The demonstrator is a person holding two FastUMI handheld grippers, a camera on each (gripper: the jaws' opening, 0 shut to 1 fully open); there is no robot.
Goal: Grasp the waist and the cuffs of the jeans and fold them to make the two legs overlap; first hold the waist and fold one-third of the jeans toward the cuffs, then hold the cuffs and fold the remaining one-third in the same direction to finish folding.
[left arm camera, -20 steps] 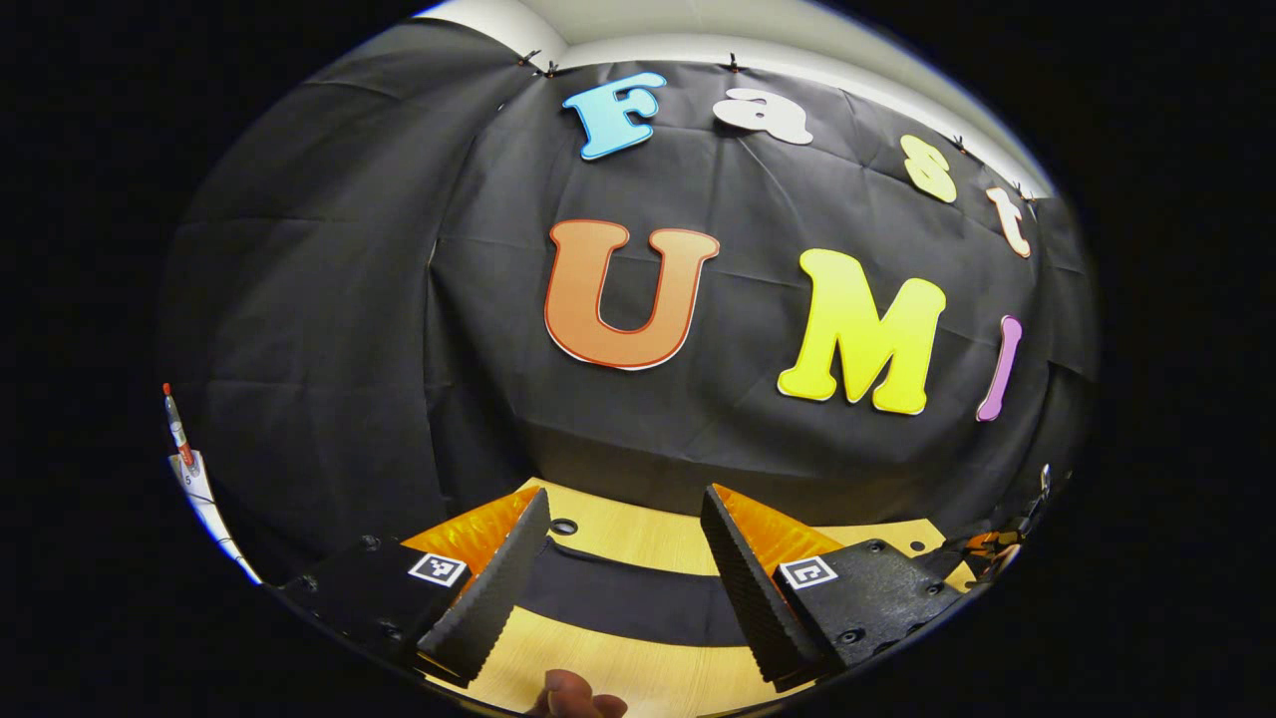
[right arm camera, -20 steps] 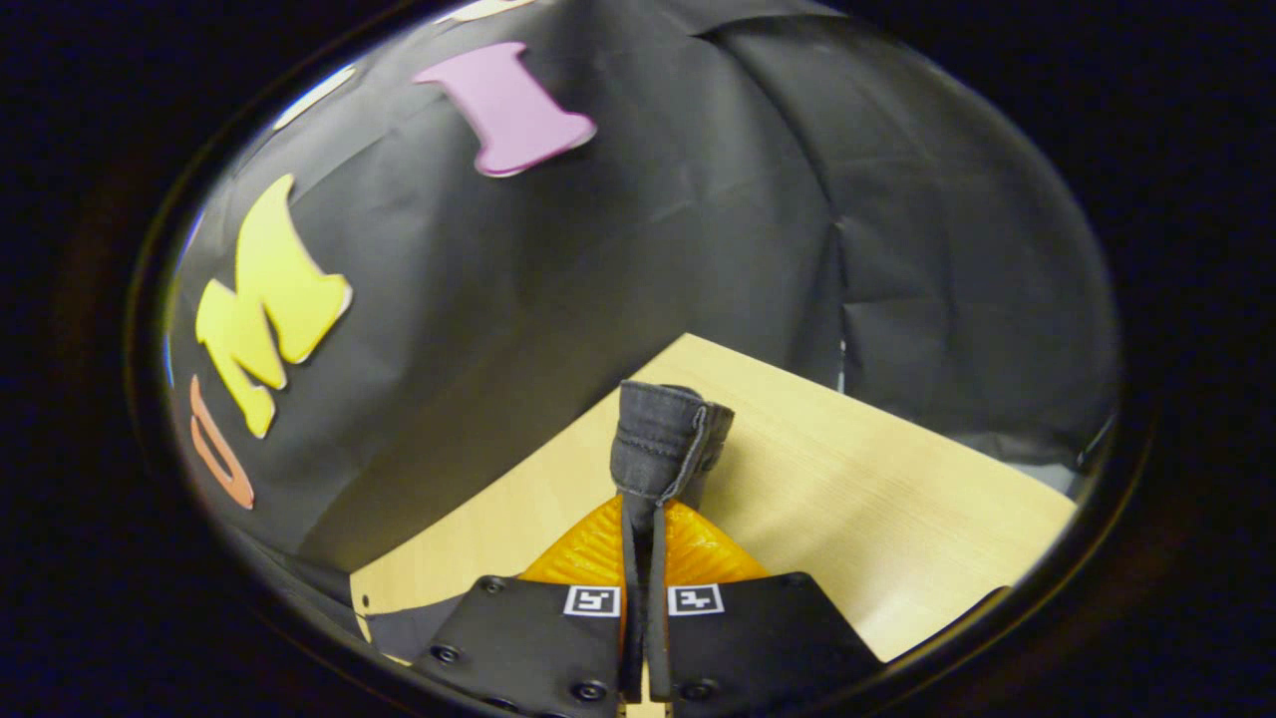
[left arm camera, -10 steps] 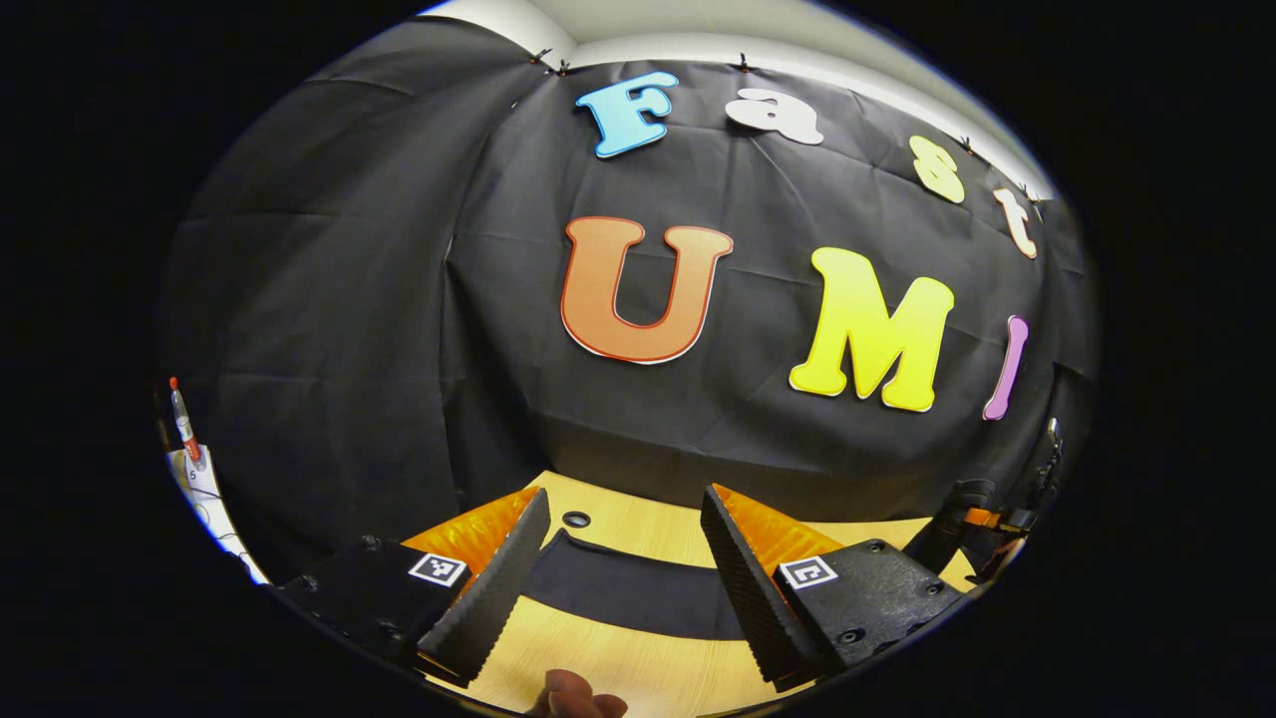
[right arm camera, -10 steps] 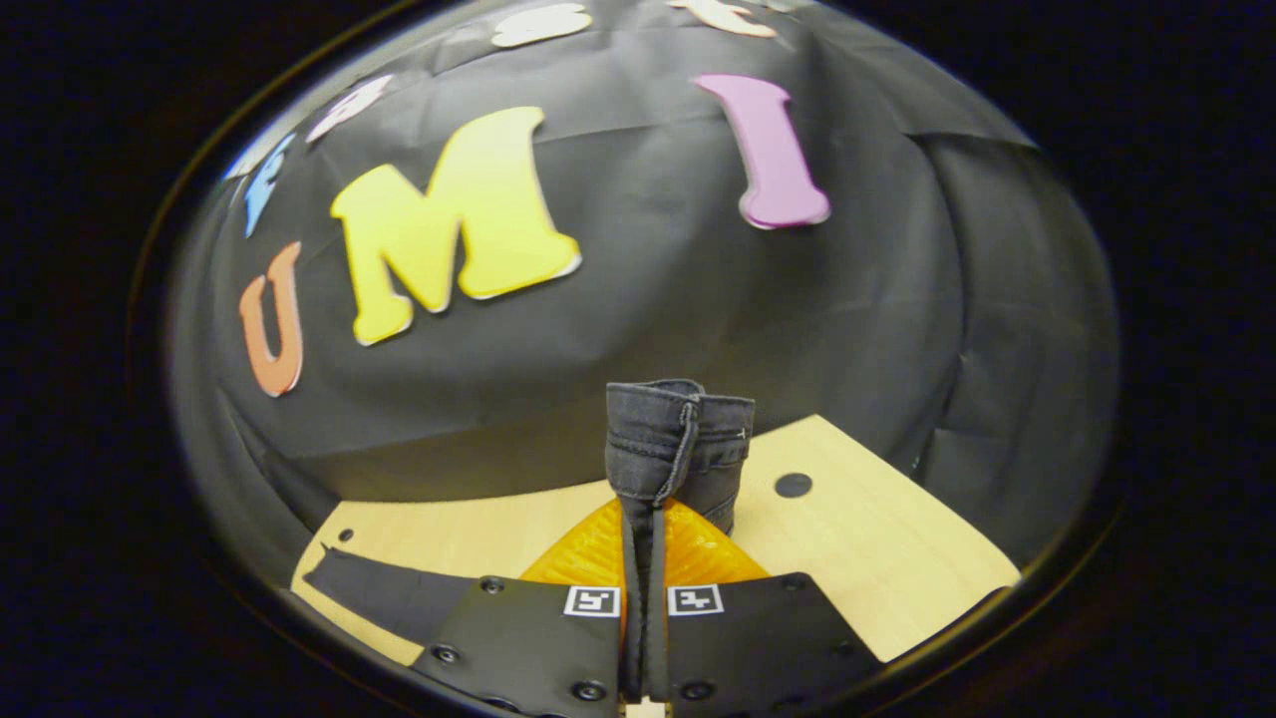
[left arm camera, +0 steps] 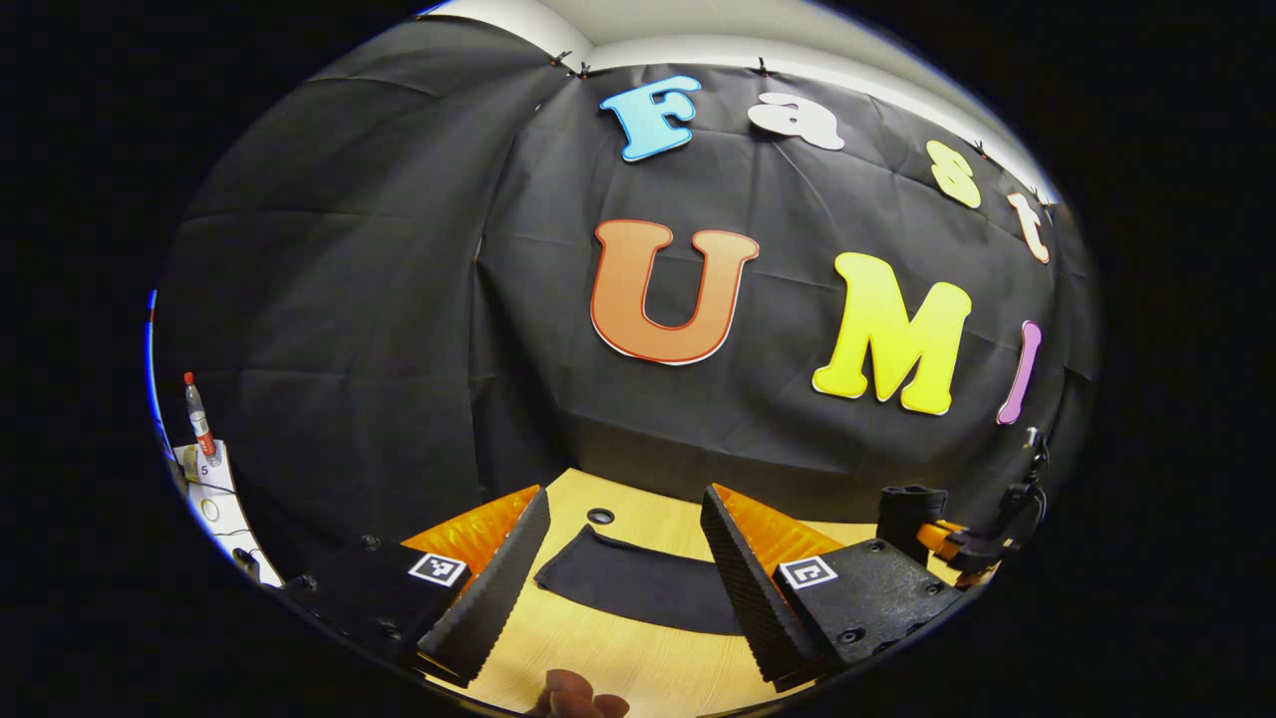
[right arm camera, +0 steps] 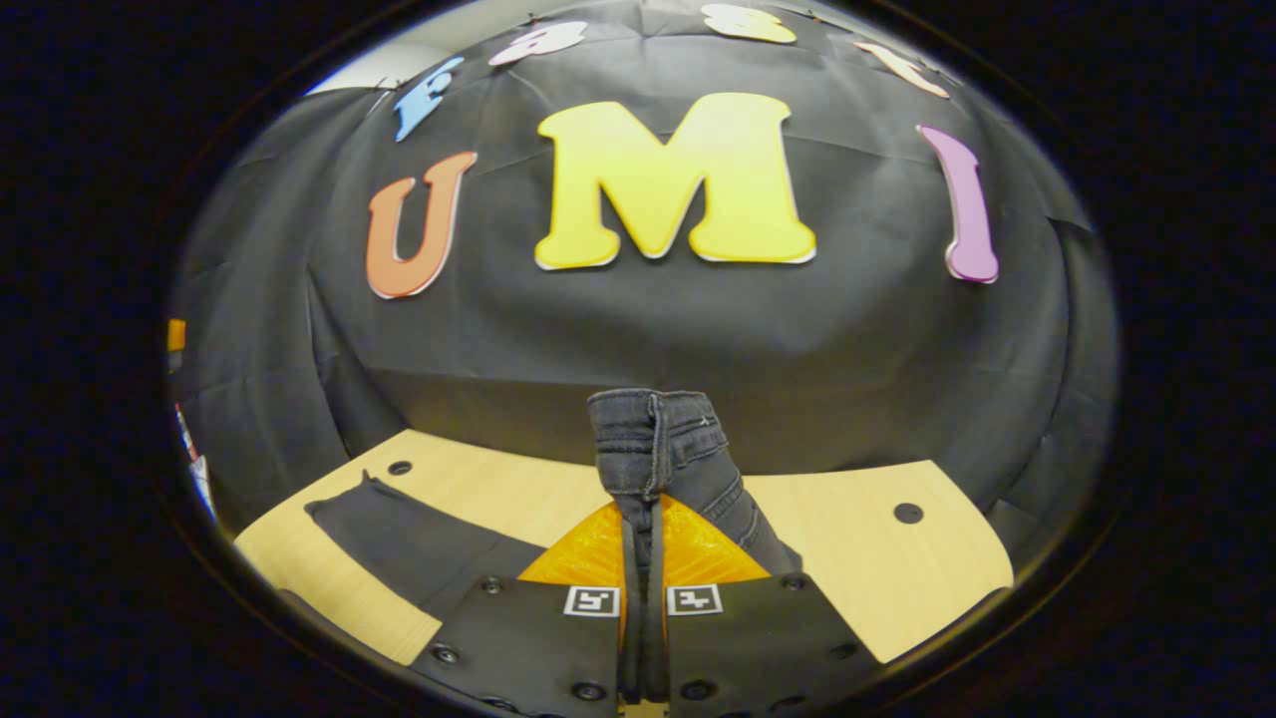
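Right gripper (right arm camera: 643, 558) pressed together on a bunched end of the jeans (right arm camera: 658, 449), lifted off the wooden table (right arm camera: 867, 558) — waist or cuff cannot be told from the folds, and the cloth below the pinch is hidden behind the gripper body. Another stretch of the jeans lies flat on the table toward its left corner, its near end cut off by the gripper. Left gripper (left arm camera: 623, 568) spread wide above the table, holding nothing — a fingertip (left arm camera: 578, 695) shows at the bottom edge, mostly cut off.
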